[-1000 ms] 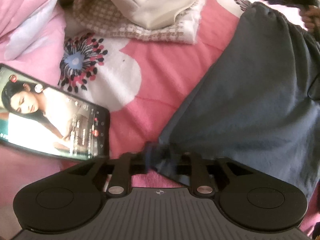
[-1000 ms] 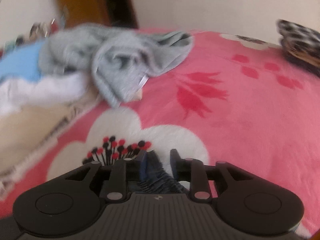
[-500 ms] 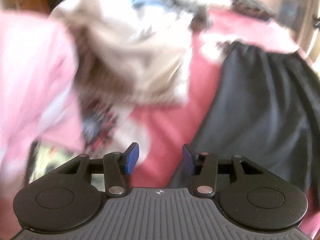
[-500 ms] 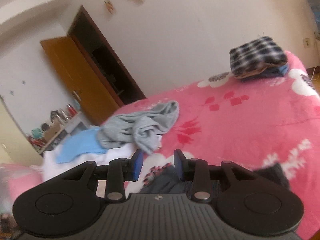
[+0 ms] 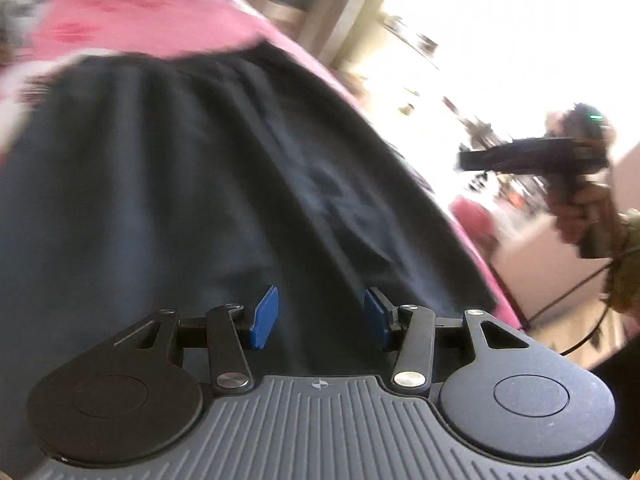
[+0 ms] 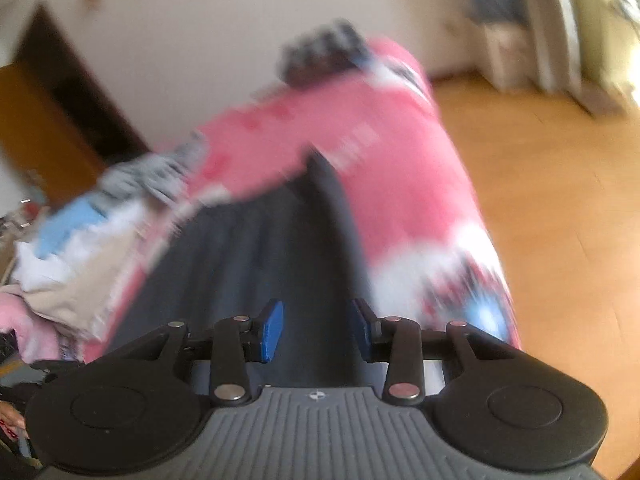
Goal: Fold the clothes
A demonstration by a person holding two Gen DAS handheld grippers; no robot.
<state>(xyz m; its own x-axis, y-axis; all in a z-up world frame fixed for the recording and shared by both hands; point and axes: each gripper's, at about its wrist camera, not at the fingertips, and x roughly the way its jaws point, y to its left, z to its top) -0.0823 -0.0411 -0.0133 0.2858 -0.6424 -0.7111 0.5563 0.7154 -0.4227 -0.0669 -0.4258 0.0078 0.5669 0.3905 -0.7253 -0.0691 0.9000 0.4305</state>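
Both tongs have let go and lifted: left tongs (image 5: 320,316) and right tongs (image 6: 316,330) gape above the dark garment (image 5: 192,184) spread on the pink bed (image 6: 400,168). Regrip one hem squarely before folding.

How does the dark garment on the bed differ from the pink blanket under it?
The dark garment is plain navy-grey; the pink blanket has white and red patterning. The garment is gathered into pleats at its far edge; the blanket lies smooth. The garment lies on top; the blanket underneath. Both are soft fabric.
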